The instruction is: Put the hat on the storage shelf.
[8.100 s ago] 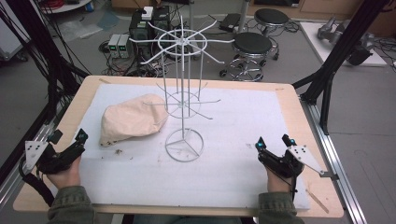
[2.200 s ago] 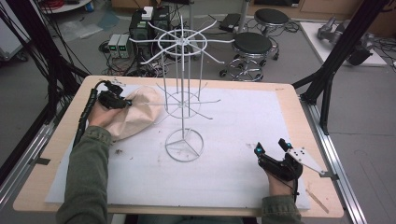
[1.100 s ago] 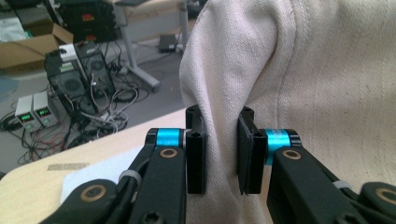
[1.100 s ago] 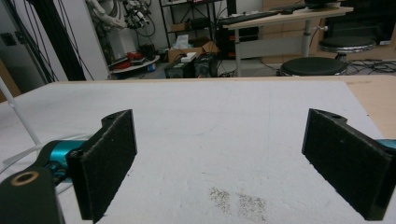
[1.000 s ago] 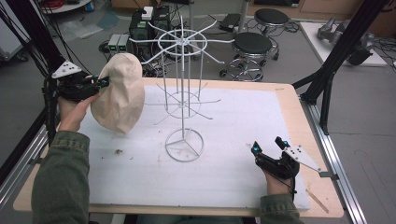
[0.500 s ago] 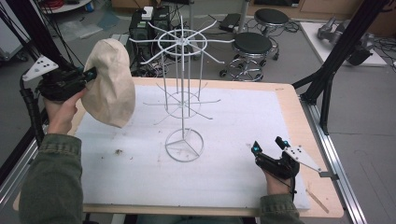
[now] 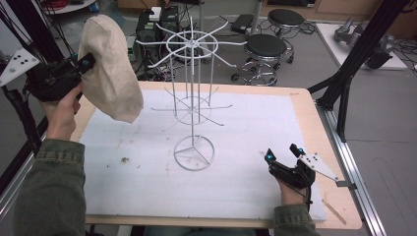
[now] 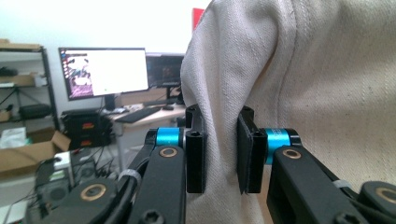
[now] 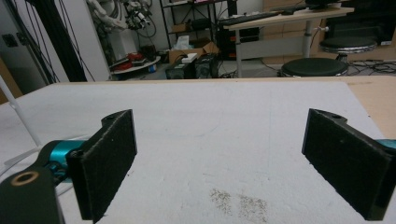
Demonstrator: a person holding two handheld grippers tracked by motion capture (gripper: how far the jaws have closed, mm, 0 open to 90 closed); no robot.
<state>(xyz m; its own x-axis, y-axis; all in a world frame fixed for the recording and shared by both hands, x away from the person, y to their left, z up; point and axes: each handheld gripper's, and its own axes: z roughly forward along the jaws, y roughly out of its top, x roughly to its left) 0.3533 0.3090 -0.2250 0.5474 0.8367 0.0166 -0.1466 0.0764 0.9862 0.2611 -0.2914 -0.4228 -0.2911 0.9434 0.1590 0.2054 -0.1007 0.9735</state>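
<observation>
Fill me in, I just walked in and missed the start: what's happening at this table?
A person is working with hand-held tongs in each hand. The left tongs are shut on a beige cloth cap, holding it up in the air to the left of a white wire rack that stands on the white mat. The cap hangs apart from the rack's hooks. The right tongs rest open near the table's right front edge, holding nothing.
</observation>
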